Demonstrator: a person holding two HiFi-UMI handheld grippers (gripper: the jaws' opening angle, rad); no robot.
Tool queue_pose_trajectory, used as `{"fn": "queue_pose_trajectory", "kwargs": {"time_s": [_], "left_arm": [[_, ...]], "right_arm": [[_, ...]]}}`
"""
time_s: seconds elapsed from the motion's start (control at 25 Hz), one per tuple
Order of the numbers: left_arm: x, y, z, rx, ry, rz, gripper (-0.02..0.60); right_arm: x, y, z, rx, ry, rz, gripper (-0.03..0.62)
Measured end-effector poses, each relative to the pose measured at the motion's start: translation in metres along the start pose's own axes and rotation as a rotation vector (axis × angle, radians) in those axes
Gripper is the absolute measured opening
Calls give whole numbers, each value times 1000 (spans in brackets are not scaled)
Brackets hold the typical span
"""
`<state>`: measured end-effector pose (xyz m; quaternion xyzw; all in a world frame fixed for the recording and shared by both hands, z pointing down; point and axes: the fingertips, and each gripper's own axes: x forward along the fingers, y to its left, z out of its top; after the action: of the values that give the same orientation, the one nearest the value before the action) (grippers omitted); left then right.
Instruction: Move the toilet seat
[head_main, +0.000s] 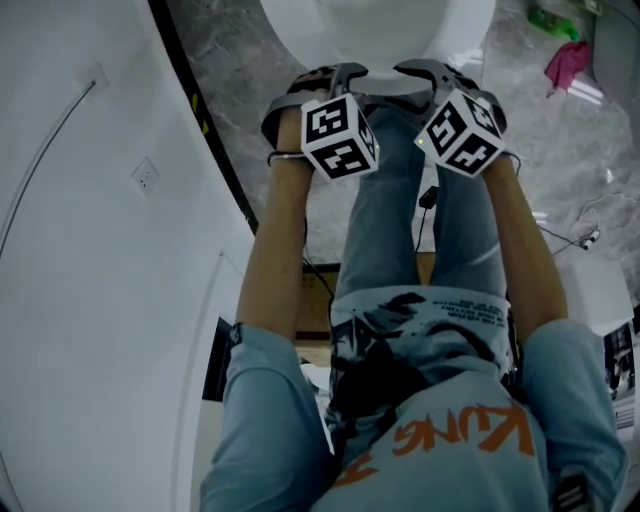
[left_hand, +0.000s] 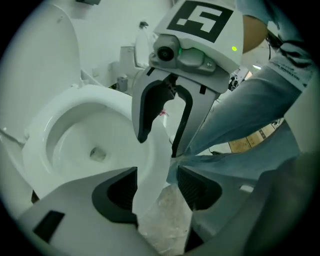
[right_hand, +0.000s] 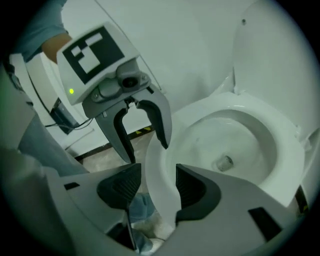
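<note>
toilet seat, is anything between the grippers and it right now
Nothing visible does. The left gripper and the right gripper both have open jaws straddling the front edge of the toilet seat, one pad on each side, with no other object in the gaps.

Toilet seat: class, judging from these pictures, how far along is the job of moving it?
Done, it seems: the toilet seat lies flat on the bowl, lid upright. In hand: left gripper and right gripper both straddle its front edge, jaws open, gripping nothing. Left: either clamp and lift, or simply withdraw; the pictures cannot say which.
</note>
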<state>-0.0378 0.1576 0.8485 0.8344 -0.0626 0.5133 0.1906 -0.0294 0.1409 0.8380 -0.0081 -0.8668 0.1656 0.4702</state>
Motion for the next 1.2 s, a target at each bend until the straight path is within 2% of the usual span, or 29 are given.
{"fn": "queue_pose_trajectory", "kwargs": {"time_s": [0.12, 0.24, 0.36, 0.48, 0.64, 0.76, 0.88, 1.2], "left_arm": [[8, 2, -1, 64, 20, 5, 245], [15, 3, -4, 121, 54, -1, 259], [22, 4, -6, 149, 75, -14, 272], [26, 6, -6, 184, 87, -2, 275], [29, 10, -5, 161, 85, 2, 276], [29, 6, -11, 191, 109, -6, 275], [21, 4, -9, 215, 106, 18, 275], [-17, 2, 4, 304, 104, 127, 275]], "right_arm": [[23, 6, -13, -126, 110, 46, 242], [36, 5, -27, -272, 212, 42, 252], [44, 3, -42, -345, 292, 44, 253], [50, 0, -49, -373, 330, 39, 248], [51, -1, -50, -379, 366, 52, 225], [47, 3, -47, -391, 372, 70, 216], [38, 5, -41, -384, 355, 67, 215], [-7, 24, -6, -329, 266, 126, 213]]}}
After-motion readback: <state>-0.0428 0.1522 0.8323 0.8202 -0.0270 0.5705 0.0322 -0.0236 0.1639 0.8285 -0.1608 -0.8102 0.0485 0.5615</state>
